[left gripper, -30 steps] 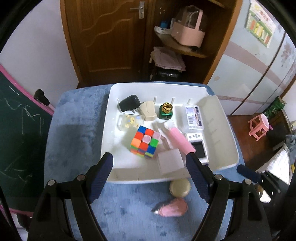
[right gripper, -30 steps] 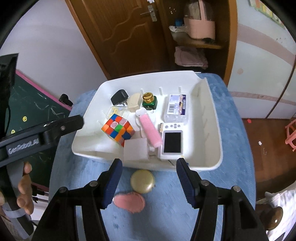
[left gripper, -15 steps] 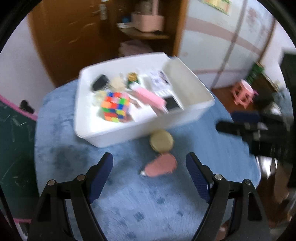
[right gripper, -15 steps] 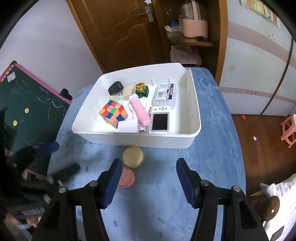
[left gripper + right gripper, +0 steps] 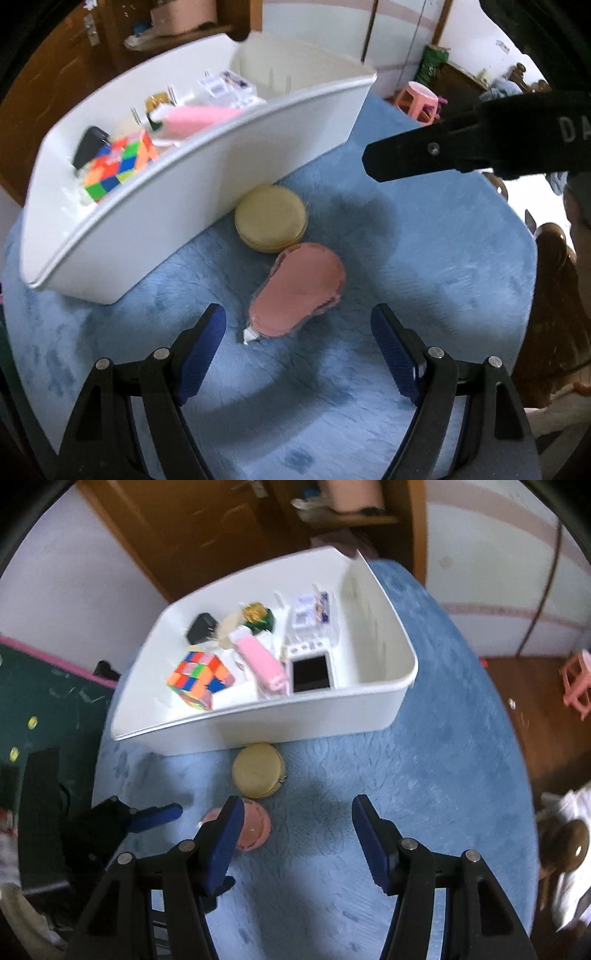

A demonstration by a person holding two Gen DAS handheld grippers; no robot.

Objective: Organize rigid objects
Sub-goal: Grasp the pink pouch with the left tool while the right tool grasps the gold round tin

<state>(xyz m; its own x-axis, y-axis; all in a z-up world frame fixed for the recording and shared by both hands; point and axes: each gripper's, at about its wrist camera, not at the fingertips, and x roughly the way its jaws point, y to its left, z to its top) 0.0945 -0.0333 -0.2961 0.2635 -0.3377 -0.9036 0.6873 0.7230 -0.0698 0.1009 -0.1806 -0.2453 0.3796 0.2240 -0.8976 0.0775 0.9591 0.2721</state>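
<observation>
A pink correction-tape dispenser lies on the blue rug just ahead of my open, empty left gripper; it also shows in the right wrist view. A round tan case touches the white bin's near wall; it shows in the right wrist view too. The white bin holds a colour cube, a pink tube, a small screen device and other small items. My right gripper is open and empty above the rug.
The blue rug covers a round table whose edge drops off to the right. A green chalkboard stands at the left. A pink stool sits on the floor at the right. The right gripper's arm crosses the left wrist view.
My left gripper has dropped low and close to the pink dispenser, swinging from above the bin to the rug in front of it. My right gripper has pulled back then come slightly nearer.
</observation>
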